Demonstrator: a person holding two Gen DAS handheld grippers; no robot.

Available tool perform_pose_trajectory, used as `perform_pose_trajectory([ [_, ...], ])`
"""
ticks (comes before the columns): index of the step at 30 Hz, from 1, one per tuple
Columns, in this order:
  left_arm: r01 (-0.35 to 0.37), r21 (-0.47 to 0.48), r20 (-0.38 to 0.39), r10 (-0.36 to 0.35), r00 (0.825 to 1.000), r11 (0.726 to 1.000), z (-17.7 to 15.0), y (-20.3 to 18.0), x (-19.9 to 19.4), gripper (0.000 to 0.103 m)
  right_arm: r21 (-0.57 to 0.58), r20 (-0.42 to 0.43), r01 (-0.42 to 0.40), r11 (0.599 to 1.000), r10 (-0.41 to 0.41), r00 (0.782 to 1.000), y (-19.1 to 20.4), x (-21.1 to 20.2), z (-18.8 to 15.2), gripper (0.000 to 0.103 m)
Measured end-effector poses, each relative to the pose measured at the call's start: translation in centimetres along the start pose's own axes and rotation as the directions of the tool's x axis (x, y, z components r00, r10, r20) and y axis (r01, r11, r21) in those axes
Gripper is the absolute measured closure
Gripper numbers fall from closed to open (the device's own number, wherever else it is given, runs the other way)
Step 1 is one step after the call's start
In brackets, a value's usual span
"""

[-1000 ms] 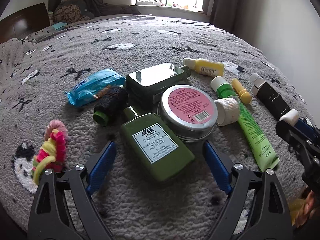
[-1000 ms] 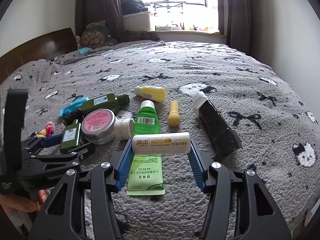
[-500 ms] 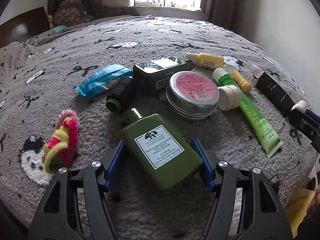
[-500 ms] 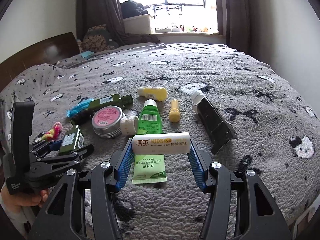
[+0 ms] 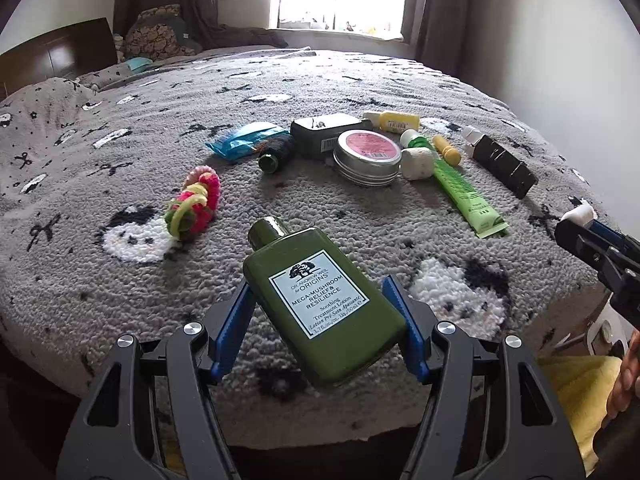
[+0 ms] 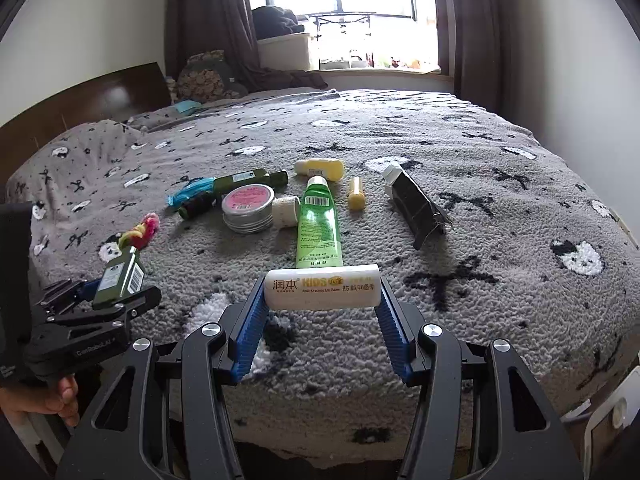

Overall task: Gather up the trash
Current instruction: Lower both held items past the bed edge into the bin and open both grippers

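Note:
My left gripper (image 5: 320,312) is shut on a green Origins lotion bottle (image 5: 316,300) and holds it above the near edge of the bed; it also shows in the right wrist view (image 6: 120,280). My right gripper (image 6: 320,300) is shut on a white KIDS lip balm tube (image 6: 322,286), held crosswise over the bed's near edge. On the grey blanket (image 5: 360,80) lie a round tin with a pink label (image 5: 367,158), a green tube (image 5: 460,188), a dark green bottle (image 5: 324,134), a blue wrapper (image 5: 244,143) and a yellow bottle (image 5: 394,121).
Also on the blanket are a black box (image 5: 502,160), a yellow stick (image 5: 447,149), a white cap (image 5: 418,163), a small dark spool (image 5: 276,152) and colourful hair ties (image 5: 194,200). A wall (image 5: 560,40) stands at right, and a headboard (image 6: 80,100) at left.
My left gripper closed on the green lotion bottle, lifted it and drew it back toward the bed's near edge. My right gripper pulled back too, still holding the white tube.

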State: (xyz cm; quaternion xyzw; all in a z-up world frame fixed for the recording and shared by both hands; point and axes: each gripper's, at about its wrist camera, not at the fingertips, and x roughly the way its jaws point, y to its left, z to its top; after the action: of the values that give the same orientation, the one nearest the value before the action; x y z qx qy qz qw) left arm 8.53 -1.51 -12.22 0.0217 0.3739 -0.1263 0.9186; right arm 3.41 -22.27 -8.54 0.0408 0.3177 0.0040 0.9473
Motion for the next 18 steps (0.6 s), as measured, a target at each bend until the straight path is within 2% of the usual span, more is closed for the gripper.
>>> perform_pose_trajectory([
  [6,0.016,0.018,0.064,-0.017,0.998,1.000,-1.0,-0.8,-4.4,0.041,-0.019,0.028,-0.028,0.999,0.028,0.999,0.5,-3.0,-1.2,0.049],
  [9,0.025,0.031,0.073,-0.027,0.997,0.999,-2.0,-1.4,-5.9,0.041,-0.018,0.037,-0.050,0.999,0.051,0.998,0.5,-4.3,-1.9,0.049],
  [14,0.053,0.037,0.043,-0.055,0.998,0.998,-4.4,-2.2,-6.6,0.041,-0.030,0.011,-0.066,0.997,0.067,0.998,0.8,-5.0,-3.7,0.049],
  [18,0.055,0.042,-0.012,-0.054,0.998,0.998,-6.7,-2.3,-6.0,0.041,-0.058,-0.054,-0.073,0.996,0.070,0.996,1.1,-4.3,-6.0,0.049],
])
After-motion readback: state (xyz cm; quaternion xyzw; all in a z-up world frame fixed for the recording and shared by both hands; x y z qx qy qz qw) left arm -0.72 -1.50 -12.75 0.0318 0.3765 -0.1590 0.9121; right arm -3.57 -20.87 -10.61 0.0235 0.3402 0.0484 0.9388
